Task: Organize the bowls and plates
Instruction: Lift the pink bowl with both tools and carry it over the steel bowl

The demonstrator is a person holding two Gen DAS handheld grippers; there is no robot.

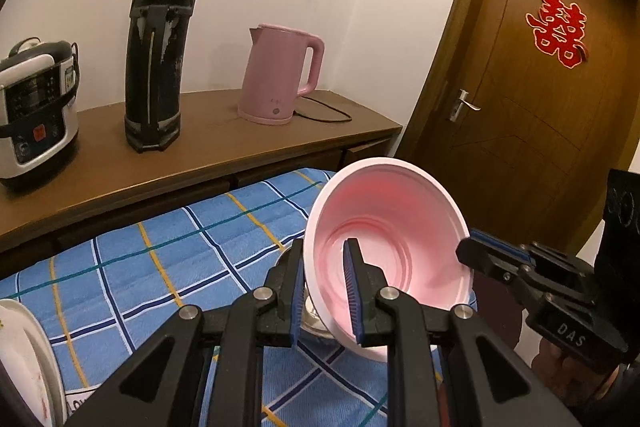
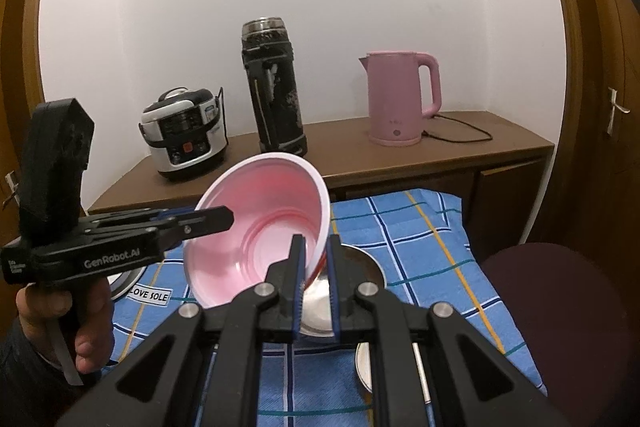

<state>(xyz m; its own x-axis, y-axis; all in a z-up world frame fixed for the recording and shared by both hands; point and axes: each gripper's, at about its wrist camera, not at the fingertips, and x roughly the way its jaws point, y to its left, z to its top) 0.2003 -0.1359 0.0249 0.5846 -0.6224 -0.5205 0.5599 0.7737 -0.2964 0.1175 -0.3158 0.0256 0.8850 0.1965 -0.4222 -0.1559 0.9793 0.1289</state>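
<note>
Bowl aloft: our left gripper (image 1: 326, 297) and right gripper (image 2: 316, 283) both stand clamped on the rim of the pink-lined, thin-walled plastic bowl (image 2: 260, 227), tilted above the shiny steel bowl (image 2: 352, 291) at six o'clock. Next we judge: level it, lower, nest.

"GenRobot.AI" stood in white on the side of the left gripper (image 2: 208, 223) at the frame's left. "LOVE SOLE" was printed on a white label (image 2: 150, 294) below it. "DAS" marked the right gripper (image 1: 466, 251) at lower right.
</note>
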